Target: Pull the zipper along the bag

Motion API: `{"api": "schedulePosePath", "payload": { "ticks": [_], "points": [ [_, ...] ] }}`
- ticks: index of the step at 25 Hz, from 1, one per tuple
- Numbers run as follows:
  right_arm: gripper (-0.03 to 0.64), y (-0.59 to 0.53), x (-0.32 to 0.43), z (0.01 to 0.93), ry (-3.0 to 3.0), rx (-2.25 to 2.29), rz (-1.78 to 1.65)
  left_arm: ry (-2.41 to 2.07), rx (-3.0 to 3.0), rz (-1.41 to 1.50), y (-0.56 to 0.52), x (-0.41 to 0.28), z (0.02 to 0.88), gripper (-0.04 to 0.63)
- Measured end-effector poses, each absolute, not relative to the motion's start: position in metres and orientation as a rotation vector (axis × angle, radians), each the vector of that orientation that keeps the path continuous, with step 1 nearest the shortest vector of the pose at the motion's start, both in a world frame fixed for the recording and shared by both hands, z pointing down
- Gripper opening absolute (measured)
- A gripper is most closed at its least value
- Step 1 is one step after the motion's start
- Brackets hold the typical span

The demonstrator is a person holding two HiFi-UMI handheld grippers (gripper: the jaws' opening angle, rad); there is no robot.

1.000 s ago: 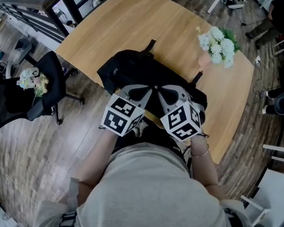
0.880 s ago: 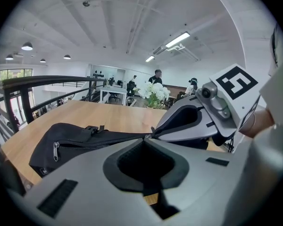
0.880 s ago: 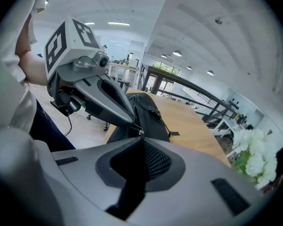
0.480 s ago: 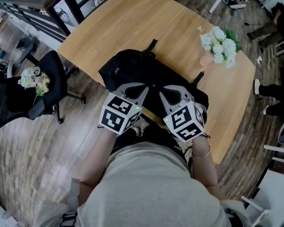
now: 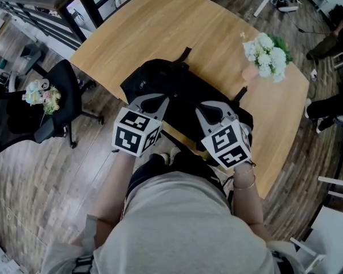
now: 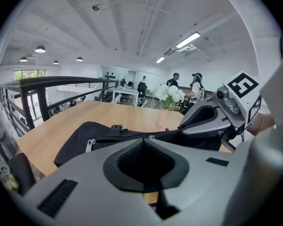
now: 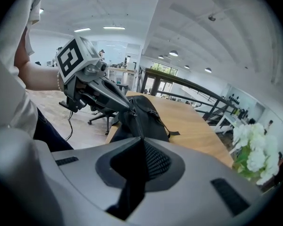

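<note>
A black bag (image 5: 177,87) lies on the wooden table (image 5: 160,27), close to its near edge. My left gripper (image 5: 162,99) is at the bag's top seam with its jaws shut. In the left gripper view a small metal zipper pull (image 6: 151,136) shows right at the tips of the left gripper (image 6: 144,140). My right gripper (image 5: 203,107) is a little to the right on the same seam. In the right gripper view the right gripper (image 7: 141,139) is shut on a fold of black bag fabric (image 7: 129,187). A second silver pull (image 6: 88,145) hangs on the bag's side.
A bunch of white flowers (image 5: 266,55) stands at the table's right end. On the floor to the left is a black office chair (image 5: 57,107). A dark railing (image 6: 61,86) runs behind the table. Two people (image 6: 193,84) stand far off.
My left gripper has moved left along the bag's top, widening the gap to the right gripper. The right gripper has barely shifted, and the bag lies where it was.
</note>
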State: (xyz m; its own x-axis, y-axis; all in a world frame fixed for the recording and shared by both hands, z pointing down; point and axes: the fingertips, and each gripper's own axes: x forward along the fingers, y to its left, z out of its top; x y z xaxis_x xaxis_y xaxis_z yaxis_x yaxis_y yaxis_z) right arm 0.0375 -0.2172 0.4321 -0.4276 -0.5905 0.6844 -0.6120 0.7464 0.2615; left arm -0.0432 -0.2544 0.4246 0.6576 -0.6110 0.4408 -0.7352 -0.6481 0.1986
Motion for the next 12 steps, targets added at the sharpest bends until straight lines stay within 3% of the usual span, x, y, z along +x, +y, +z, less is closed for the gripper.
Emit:
{"api": "schedulePosePath", "payload": {
  "ticks": [12],
  "points": [
    [0.032, -0.219, 0.044, 0.433, -2.129, 0.909, 0.064, -1.170, 2.460, 0.464, -0.267, -0.073, 0.424, 0.020]
  ]
}}
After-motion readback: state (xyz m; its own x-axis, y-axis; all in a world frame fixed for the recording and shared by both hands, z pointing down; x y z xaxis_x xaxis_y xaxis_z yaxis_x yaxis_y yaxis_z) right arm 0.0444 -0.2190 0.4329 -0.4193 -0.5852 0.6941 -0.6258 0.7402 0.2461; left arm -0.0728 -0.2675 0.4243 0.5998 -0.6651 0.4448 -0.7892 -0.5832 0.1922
